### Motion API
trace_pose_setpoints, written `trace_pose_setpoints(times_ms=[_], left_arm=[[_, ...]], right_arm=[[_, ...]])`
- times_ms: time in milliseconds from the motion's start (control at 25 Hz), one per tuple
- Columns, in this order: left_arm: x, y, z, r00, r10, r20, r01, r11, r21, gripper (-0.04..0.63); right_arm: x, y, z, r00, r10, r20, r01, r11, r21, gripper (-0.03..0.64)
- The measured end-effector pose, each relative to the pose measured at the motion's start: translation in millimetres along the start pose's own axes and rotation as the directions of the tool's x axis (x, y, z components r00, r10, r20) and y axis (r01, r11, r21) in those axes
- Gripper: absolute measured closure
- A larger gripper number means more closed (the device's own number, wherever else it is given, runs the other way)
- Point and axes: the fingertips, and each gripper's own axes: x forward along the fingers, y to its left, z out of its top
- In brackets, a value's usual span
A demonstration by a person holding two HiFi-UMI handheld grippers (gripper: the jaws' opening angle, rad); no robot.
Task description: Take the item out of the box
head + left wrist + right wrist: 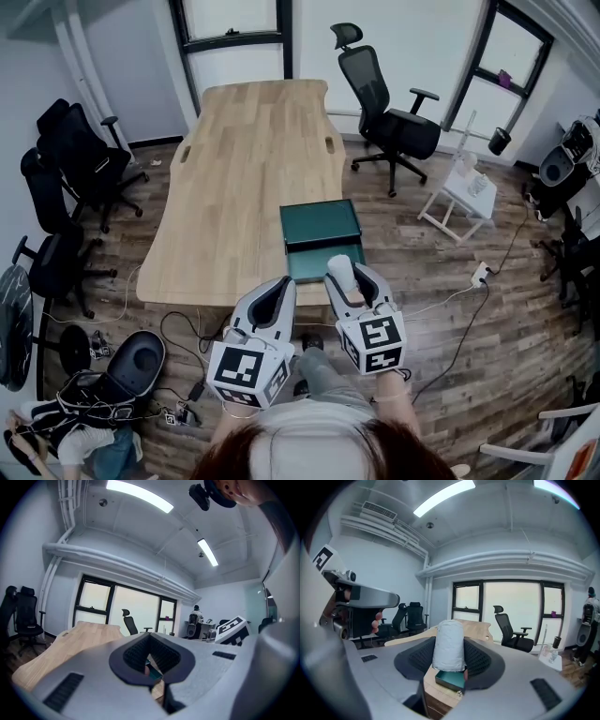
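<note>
A green box (324, 262) lies open at the near right corner of the wooden table (234, 187), its lid (320, 223) beside it on the far side. My right gripper (349, 279) is shut on a white padded roll (339, 273), held upright above the table's near edge. In the right gripper view the white roll (448, 645) stands between the pads, with the green box (451, 680) below it. My left gripper (278, 298) hangs to the left of the right one, off the table's edge. Its pads (161, 656) meet, with nothing between them.
Black office chairs stand left of the table (75, 159) and behind it (389, 117). A small white side table (464, 192) is to the right. Cables and a bag (131, 370) litter the wooden floor at lower left.
</note>
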Motion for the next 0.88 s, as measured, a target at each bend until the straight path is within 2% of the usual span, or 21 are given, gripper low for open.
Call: trace_pose_setpoints(times_ms=[480,880], left_arm=[[-38,-21,-4,1.0,-0.012,0.022,0.012,1.0,-0.005,0.588],[-52,-35,-8,1.0,-0.012,0.018,0.012,1.0,0.001,0.588]], right_arm=[[-44,27,16,0.998,-0.016,0.066,0.017,1.0,-0.016,0.416],[-69,37,15,0.997,-0.015,0.081,0.016,1.0,-0.016,0.416]])
